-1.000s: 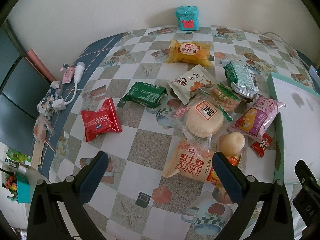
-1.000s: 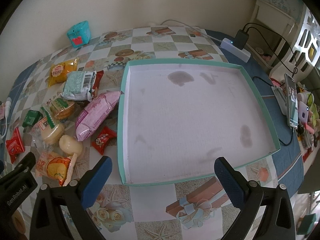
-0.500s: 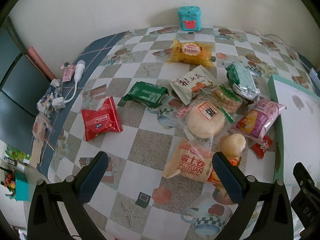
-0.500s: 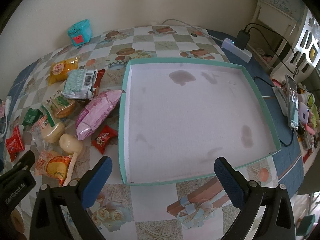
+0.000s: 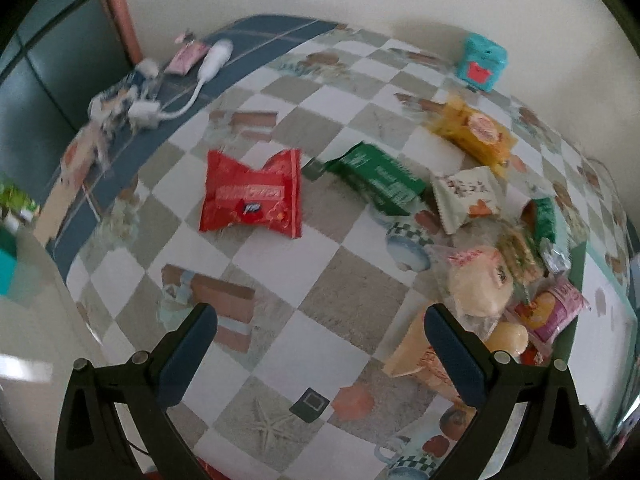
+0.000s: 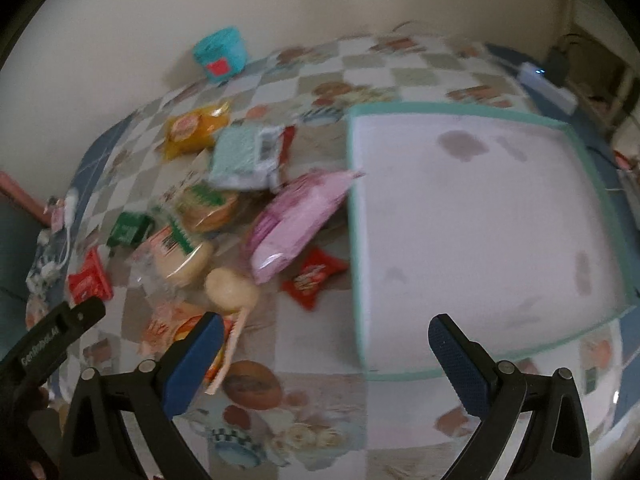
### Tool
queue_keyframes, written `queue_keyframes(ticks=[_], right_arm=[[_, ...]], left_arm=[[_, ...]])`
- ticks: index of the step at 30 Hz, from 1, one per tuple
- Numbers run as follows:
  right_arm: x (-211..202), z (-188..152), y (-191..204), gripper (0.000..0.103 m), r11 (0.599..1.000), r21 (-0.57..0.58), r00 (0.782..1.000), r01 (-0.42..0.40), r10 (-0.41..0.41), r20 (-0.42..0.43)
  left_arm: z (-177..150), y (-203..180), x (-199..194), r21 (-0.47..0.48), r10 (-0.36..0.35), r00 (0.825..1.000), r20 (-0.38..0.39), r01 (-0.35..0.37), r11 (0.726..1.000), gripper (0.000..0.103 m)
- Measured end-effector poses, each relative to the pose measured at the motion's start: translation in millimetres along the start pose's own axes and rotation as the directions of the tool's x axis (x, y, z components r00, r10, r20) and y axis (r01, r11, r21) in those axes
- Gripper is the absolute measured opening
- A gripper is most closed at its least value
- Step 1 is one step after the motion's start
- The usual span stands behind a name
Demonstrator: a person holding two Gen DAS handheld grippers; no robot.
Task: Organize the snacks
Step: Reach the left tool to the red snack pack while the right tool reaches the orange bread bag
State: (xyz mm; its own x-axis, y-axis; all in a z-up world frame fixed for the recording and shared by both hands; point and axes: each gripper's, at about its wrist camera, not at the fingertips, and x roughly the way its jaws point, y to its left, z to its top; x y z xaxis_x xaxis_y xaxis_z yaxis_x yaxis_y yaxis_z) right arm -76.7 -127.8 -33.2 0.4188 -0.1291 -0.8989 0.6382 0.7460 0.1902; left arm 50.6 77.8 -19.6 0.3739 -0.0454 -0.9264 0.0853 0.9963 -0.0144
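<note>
Several snack packets lie on a checkered tablecloth. In the left wrist view a red packet [image 5: 252,196] lies ahead of my open left gripper [image 5: 320,334], with a green packet [image 5: 376,178], a yellow one [image 5: 474,134] and a beige one [image 5: 466,196] to its right. A round bun [image 5: 478,288] sits near the right finger. In the right wrist view my open right gripper [image 6: 320,344] hovers between the snack pile and a white tray with a teal rim [image 6: 354,240]. A pink bag [image 6: 298,224] and a small red packet [image 6: 312,276] lie beside the tray.
A teal tin [image 6: 220,54] stands by the back wall. A white cable and small clutter [image 5: 160,92] lie on the blue cloth edge at far left. A power strip [image 6: 546,84] sits behind the tray. The other gripper [image 6: 52,332] shows at lower left in the right wrist view.
Both cameras have swung left and the views are blurred. The left gripper now faces the red packet; the right gripper has shifted from the tray toward the snack pile. Both stay open.
</note>
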Motion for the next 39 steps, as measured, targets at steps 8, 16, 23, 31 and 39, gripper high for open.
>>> queue_keyframes(ticks=[8, 16, 23, 31, 39], right_arm=[[23, 0, 35, 0.103, 0.996, -0.060, 0.994, -0.072, 0.067, -0.081], [41, 0, 74, 0.103, 0.991, -0.080, 0.988, -0.111, 0.101, -0.118], [58, -3, 81, 0.103, 0.992, -0.011, 0.978, -0.123, 0.120, -0.168], [72, -4, 100, 0.103, 0.996, 0.003, 0.979, -0.084, 0.083, -0.185], [76, -5, 110, 0.097, 0.998, -0.021, 0.981, -0.060, 0.055, -0.185]], left_arm=[[7, 38, 17, -0.139, 0.045, 0.998, -0.045, -0.051, 0.989, 0.103], [11, 65, 25, -0.172, 0.063, 0.997, -0.051, -0.071, 0.983, 0.103], [14, 80, 27, -0.200, 0.060, 0.997, -0.058, -0.070, 0.977, 0.103], [24, 97, 31, -0.194, 0.013, 0.998, -0.060, -0.024, 0.981, 0.103], [24, 106, 39, -0.214, 0.001, 0.997, -0.075, -0.018, 0.977, 0.103]])
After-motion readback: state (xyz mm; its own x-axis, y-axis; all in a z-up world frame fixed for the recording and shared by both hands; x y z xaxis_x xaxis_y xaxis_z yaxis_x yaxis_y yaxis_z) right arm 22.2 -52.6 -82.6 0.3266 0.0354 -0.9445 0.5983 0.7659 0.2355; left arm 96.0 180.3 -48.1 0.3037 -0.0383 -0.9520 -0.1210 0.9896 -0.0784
